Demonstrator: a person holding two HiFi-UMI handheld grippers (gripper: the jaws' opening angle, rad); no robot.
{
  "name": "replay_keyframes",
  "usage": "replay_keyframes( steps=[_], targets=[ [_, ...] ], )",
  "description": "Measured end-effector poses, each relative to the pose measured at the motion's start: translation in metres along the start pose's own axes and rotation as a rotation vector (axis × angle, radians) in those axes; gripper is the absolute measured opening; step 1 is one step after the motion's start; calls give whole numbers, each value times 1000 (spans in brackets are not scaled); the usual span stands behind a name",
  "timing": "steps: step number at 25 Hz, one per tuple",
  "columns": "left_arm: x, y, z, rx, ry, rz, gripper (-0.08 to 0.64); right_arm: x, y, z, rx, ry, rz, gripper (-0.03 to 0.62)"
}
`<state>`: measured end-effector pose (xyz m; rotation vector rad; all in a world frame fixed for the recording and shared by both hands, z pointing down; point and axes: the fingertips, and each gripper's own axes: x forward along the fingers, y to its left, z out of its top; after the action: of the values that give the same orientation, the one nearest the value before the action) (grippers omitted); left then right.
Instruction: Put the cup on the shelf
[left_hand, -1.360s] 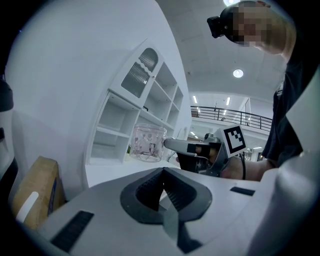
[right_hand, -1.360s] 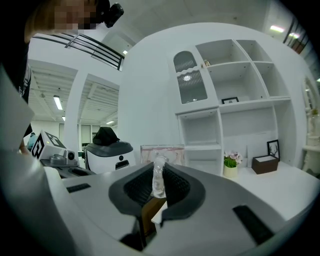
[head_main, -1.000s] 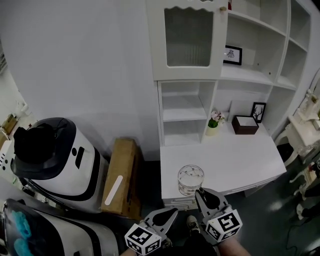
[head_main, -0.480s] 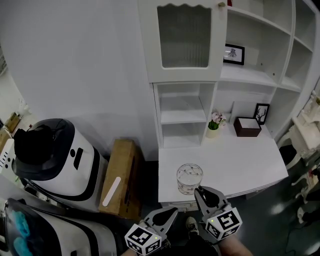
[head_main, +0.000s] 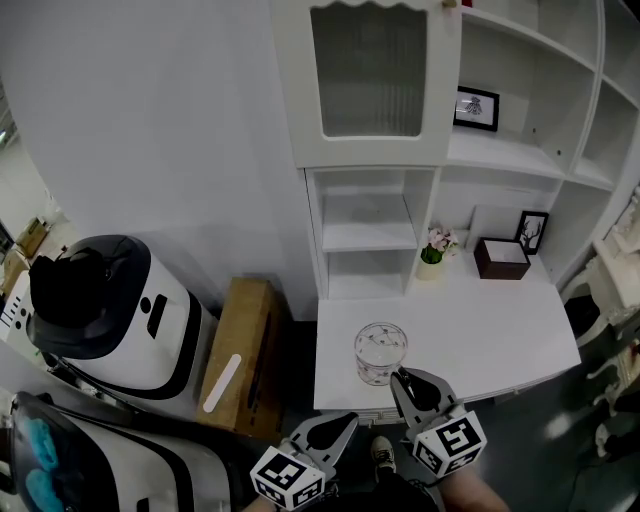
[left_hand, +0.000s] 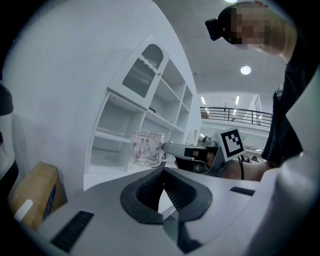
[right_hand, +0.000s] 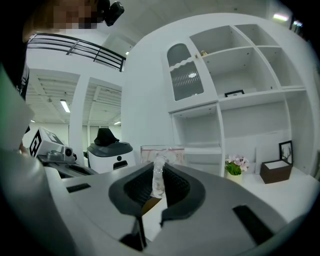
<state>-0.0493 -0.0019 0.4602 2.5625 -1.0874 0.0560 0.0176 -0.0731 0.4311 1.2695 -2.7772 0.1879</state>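
We can read no words, numbers or brand names anywhere; the framed picture (head_main: 477, 108) on the shelf (head_main: 500, 155) is too small to tell.

- The head view looks steeply down from above. The white desk (head_main: 480, 330) is at centre, the shelf unit (head_main: 370, 230) is toward 12 o'clock, and the left gripper (head_main: 345, 422) and right gripper (head_main: 402, 380) are close at 6 o'clock.
- The left gripper view sits low, close behind its own jaws, tilted upward, with the right gripper at 1 o'clock.
- The right gripper view looks along its own jaws toward the shelf unit.
- All three views share the glass cup (head_main: 380, 352) and the shelf unit.
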Motion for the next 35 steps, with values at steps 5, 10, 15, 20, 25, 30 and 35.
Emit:
replay_keyframes(
  steps=[5,10,15,20,25,30,35],
  targets=[
    [9,5,3,-1,1,19,5,10,-11,3,0,-4,15,29],
    [20,10,5,-1,0,37,5,19,-22,5,-2,-7,34,29],
    [31,13,9,-1,-2,47,5,27,-33,9,-5,-11,46,29],
    [45,16,15,-1,-8,57,5,35,-46,13,-9,-16,59,29],
    [59,19,20,0,-20,74,5,42,-61,17,-14,-26,72,29],
    [71,25,25,0,-32,99,5,52,-77,22,-17,-35,86,29],
    [81,31,27,-8,-42,129,5,63,-90,23,-23,-32,109,29]
  ],
)
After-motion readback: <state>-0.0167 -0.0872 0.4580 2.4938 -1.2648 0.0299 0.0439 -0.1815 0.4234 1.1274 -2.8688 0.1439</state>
